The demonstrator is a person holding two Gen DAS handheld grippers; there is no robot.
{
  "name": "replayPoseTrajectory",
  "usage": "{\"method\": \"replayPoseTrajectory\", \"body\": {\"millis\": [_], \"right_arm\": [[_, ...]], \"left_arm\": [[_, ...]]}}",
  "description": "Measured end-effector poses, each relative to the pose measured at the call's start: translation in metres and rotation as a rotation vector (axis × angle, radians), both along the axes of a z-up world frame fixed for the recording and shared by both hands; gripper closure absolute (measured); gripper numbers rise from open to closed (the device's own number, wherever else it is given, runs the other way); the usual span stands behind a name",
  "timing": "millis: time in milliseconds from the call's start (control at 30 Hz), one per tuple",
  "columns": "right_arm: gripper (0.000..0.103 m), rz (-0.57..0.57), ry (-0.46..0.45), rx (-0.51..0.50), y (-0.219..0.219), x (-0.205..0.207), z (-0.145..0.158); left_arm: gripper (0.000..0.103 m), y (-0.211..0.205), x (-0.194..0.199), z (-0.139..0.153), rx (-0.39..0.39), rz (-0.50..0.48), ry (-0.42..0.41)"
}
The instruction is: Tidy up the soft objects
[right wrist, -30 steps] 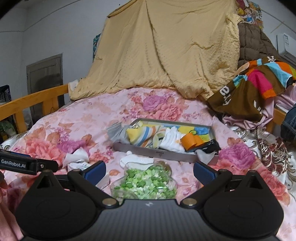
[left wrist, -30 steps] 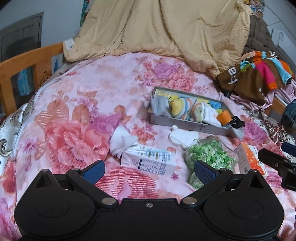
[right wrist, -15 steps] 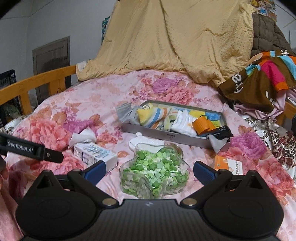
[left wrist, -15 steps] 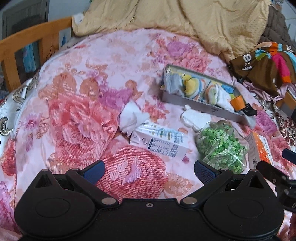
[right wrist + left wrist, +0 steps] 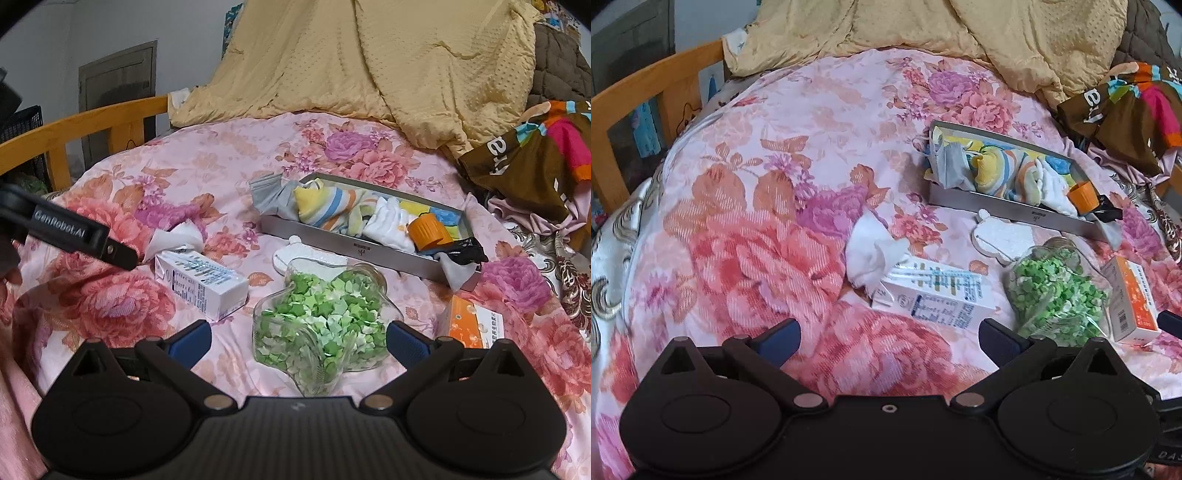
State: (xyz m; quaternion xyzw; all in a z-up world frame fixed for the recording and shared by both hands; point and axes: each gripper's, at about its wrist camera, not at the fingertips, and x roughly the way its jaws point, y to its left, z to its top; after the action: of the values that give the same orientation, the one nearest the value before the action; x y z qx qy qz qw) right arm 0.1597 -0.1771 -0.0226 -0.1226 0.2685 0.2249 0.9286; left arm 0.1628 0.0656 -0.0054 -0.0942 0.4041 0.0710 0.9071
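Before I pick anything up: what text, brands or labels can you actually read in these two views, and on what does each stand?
"GenRobot.AI" on the arm of the left tongs.
"e" and part of a second letter, in white, on the brown garment; the word is cut off.
White carton: printed table and text, too small to read.
Orange box: characters too blurred to read.
Metal tray: small logo on the front wall, unreadable.

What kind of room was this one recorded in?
Most likely a bedroom: a floral bedspread over a wooden bed frame, a heaped yellow quilt, and a tray of socks.
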Motion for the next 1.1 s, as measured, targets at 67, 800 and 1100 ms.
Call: {"method": "replayPoseTrajectory", "body": {"millis": [67, 800, 1100], "right_arm": [[0.001, -0.001, -0.008, -0.002, 0.001, 0.0, 0.0], [0.001, -0.007, -0.006, -0.021, 0.021, 0.031, -0.009], [0.001, 0.025, -0.081, -0.075, 0.041, 0.055, -0.018]], "left_arm": [[0.001, 0.002, 0.005, 0.001, 0.016, -0.019, 0.003], [0.001, 0.012, 0.059, -0.031, -0.023, -0.13, 0.073], [0.001, 0.026, 0.07, -0.032, -0.045, -0.092, -0.006]]}}
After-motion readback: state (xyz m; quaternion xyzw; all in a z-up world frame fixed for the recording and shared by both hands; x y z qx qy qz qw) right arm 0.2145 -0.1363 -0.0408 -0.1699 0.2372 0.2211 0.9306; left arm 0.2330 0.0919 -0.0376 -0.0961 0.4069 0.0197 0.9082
